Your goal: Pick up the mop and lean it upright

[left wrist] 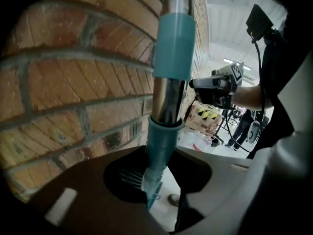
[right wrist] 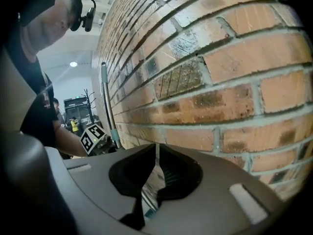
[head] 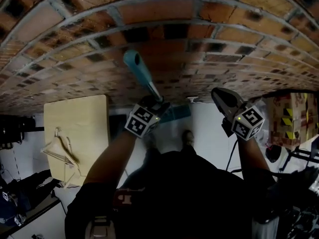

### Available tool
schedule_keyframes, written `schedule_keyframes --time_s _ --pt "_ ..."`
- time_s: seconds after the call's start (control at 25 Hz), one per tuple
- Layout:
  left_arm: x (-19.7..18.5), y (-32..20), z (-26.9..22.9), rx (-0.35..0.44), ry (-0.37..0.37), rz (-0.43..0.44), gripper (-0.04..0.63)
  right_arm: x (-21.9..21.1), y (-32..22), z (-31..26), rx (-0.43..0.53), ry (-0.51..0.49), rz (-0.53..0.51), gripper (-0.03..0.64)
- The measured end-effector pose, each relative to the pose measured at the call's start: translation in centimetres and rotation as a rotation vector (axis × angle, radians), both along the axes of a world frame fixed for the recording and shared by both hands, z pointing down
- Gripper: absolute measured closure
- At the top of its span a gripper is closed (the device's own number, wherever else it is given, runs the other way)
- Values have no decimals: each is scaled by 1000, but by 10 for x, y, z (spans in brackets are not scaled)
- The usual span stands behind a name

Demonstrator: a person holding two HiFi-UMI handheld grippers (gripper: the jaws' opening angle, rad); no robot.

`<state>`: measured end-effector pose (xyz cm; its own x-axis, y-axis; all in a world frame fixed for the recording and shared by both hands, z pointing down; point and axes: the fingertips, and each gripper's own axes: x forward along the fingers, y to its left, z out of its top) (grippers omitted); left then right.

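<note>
The mop's pole point(head: 141, 72) has a teal grip and a chrome shaft and stands tilted close to the brick wall point(head: 164, 44). My left gripper point(head: 152, 105) is shut on it. In the left gripper view the pole point(left wrist: 168, 82) runs up from between the jaws of the left gripper point(left wrist: 156, 180), with a teal part of the mop point(left wrist: 153, 198) showing below them. My right gripper point(head: 219, 96) is held up beside it, to the right, touching nothing. In the right gripper view the right gripper point(right wrist: 155, 173) is shut with nothing between the jaws, and the pole point(right wrist: 108, 109) stands off to the left.
A pale wooden board point(head: 87, 121) with a clothes hanger point(head: 60, 151) lies on the floor at the left. Cardboard boxes with yellow and black marks point(head: 289, 118) stand at the right. A person point(left wrist: 242, 124) stands farther back in the room. My feet point(head: 187, 137) are near the wall.
</note>
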<state>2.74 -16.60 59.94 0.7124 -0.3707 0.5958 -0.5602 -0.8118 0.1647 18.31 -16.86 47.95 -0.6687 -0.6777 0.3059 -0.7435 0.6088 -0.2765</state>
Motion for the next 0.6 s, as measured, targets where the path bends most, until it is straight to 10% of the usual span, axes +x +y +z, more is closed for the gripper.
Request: schedule_keyframes --time_s 0.6 --pt "7 -16 -157 97 57 86 468 -6 -7 -83 84 34 -27 577"
